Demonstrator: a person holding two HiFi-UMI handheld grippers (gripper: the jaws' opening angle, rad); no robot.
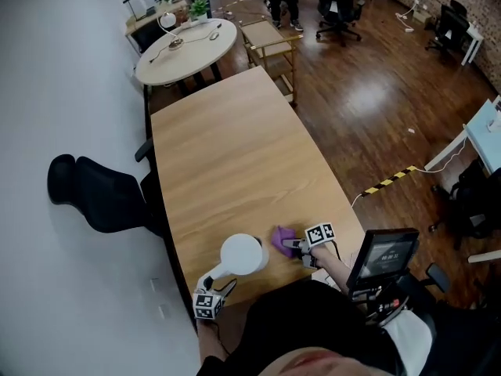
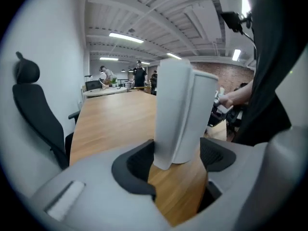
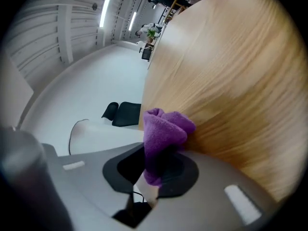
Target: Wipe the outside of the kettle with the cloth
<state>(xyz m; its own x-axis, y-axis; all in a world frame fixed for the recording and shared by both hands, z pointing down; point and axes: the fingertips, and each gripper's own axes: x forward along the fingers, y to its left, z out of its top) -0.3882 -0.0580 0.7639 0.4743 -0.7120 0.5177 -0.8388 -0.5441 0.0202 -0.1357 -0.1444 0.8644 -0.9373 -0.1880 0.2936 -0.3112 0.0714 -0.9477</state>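
The right gripper (image 3: 161, 170) is clamped tight on the purple cloth (image 3: 163, 129), which is bunched up and sticks out past the jaws so that its soft part can be rubbed on the kettle (image 1: 241, 254). The cloth is held just beside the white kettle, near its round side, but from the head view it cannot be told if the two are touching. The kettle is kept at the near end of the wooden table (image 1: 227, 155), and its handle (image 2: 175, 109) is pinched by the left gripper (image 2: 177, 165), most likely so that it is not pushed away when it is wiped.
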